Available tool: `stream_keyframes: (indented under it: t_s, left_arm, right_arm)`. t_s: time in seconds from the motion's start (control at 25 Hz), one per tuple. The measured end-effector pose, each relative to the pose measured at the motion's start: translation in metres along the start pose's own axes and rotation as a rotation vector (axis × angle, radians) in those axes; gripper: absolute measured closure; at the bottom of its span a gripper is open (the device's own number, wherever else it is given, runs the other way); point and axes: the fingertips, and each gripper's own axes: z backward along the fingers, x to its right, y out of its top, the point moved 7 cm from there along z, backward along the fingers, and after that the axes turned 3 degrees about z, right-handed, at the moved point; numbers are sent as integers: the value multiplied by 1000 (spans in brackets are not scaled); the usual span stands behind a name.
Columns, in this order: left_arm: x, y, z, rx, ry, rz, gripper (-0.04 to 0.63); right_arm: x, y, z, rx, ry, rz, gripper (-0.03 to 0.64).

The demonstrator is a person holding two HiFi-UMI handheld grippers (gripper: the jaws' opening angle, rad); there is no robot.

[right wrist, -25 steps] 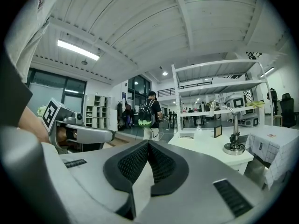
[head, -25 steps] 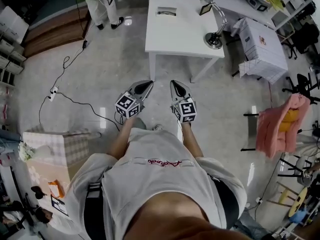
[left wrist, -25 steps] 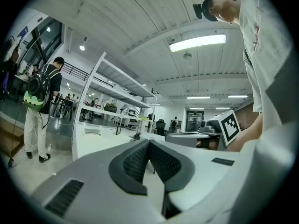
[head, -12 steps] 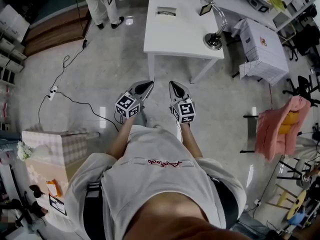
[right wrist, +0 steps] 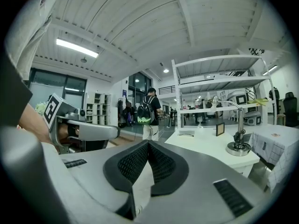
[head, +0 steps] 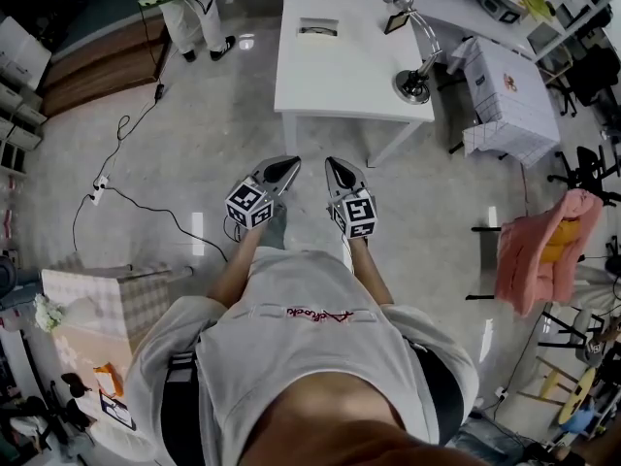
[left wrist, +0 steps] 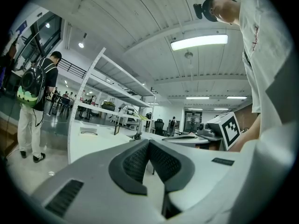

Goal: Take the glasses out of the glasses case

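A flat glasses case (head: 318, 29) lies near the far side of a white table (head: 335, 85); it also shows as a low shape in the left gripper view (left wrist: 88, 131) and in the right gripper view (right wrist: 186, 134). I cannot see any glasses. My left gripper (head: 287, 166) and right gripper (head: 335, 166) are held side by side over the floor, well short of the table and pointing at it. Both are shut with nothing between their dark ribbed pads (left wrist: 140, 161) (right wrist: 159, 161).
A desk lamp (head: 415, 76) and a small dark stand (head: 396, 17) sit on the table's right part. Right of it is a cloth-covered table (head: 505, 95), then a pink cloth on a chair (head: 543, 246). A cable with power strip (head: 100, 181) crosses the floor; a person (head: 189, 8) stands far left.
Both grippers and the head view have advanced a little toward the white table, which now lies slightly closer. The jaws stayed shut.
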Motion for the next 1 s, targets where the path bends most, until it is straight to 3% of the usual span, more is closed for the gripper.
stream_keyframes:
  t_s: [0.64, 1.0]
  left_arm:
    - [-111, 19, -59, -8, -41, 31, 591]
    - [-192, 53, -78, 7, -54, 41, 591]
  right_arm:
    - [44, 9, -115, -47, -9, 14, 621]
    - [62, 31, -196, -67, -23, 31, 621]
